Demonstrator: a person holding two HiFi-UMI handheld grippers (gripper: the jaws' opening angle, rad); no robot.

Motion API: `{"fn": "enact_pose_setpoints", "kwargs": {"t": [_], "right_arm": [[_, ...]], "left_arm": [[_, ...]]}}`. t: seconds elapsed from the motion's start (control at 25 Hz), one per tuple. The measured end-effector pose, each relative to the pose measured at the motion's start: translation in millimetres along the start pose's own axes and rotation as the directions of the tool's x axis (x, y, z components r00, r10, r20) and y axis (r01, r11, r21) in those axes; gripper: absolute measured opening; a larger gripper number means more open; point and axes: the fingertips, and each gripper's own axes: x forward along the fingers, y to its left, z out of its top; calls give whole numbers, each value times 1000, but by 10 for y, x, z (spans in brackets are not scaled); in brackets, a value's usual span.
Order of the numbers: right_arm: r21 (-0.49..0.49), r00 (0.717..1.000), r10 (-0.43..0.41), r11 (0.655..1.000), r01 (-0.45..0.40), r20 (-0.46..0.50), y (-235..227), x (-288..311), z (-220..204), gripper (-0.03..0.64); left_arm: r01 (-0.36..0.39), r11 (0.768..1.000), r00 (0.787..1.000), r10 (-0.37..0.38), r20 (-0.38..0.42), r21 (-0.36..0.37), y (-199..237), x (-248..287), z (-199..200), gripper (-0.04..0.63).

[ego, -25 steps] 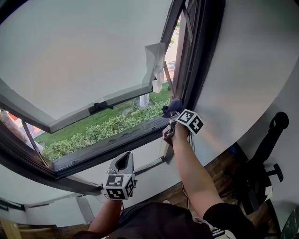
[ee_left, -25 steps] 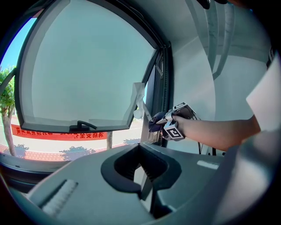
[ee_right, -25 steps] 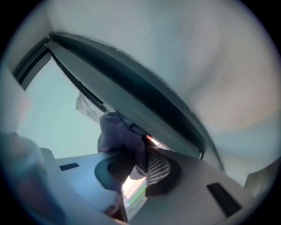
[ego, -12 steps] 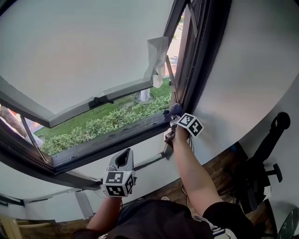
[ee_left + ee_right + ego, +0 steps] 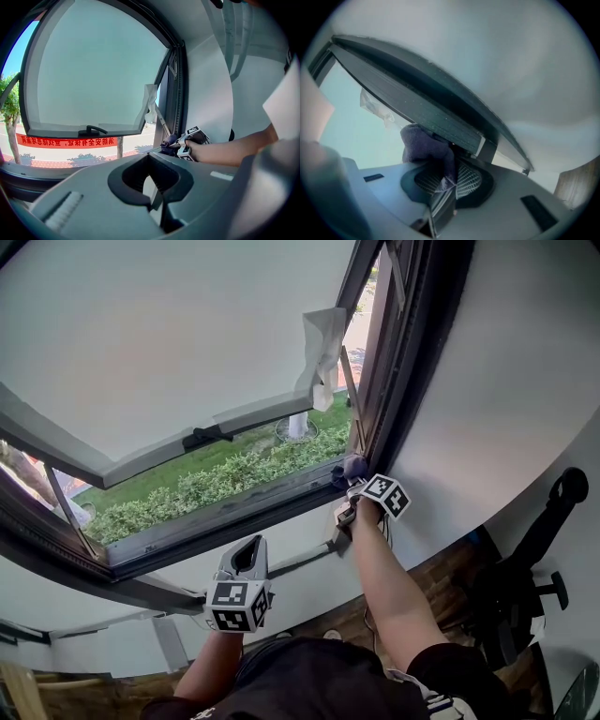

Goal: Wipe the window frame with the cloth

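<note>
A dark purple cloth (image 5: 351,468) is pressed into the lower right corner of the dark window frame (image 5: 234,514). My right gripper (image 5: 357,482) is shut on it, with the marker cube just behind. In the right gripper view the cloth (image 5: 424,144) bunches out of the jaws against the frame's dark edge (image 5: 423,108). My left gripper (image 5: 246,561) hangs lower, below the sill, shut with nothing in it. The left gripper view shows the cloth (image 5: 168,139) and the right gripper (image 5: 180,145) at that same corner.
The window sash (image 5: 169,334) swings outward, with a black handle (image 5: 206,436) on its lower rail and a white scrap (image 5: 322,351) hanging at its right corner. A white wall (image 5: 506,362) runs along the right. A black chair (image 5: 525,568) stands at lower right.
The right gripper and cloth have slid a little down the right side of the frame into the lower corner. The left gripper has barely moved.
</note>
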Motion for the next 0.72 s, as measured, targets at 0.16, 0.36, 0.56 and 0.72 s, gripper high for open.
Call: {"fn": "enact_pose_setpoints", "kwargs": {"t": [0.16, 0.36, 0.56, 0.72], "right_arm": [[12, 1000, 27, 1000, -27, -3, -15, -8, -49, 60], [-33, 992, 79, 996, -82, -99, 130, -31, -331, 60], [-147, 979, 105, 980, -132, -174, 336, -114, -793, 60], [-192, 971, 120, 968, -160, -207, 409, -114, -885, 60]], "left_arm": [[-4, 1000, 1000, 4, 2, 2, -16, -26, -16, 8], [-1, 1000, 1000, 1, 5, 1, -44, -53, -33, 8], [2, 1000, 1000, -2, 17, -1, -73, -79, -16, 8], [-3, 1000, 1000, 3, 26, -4, -64, -122, -1, 8]]}}
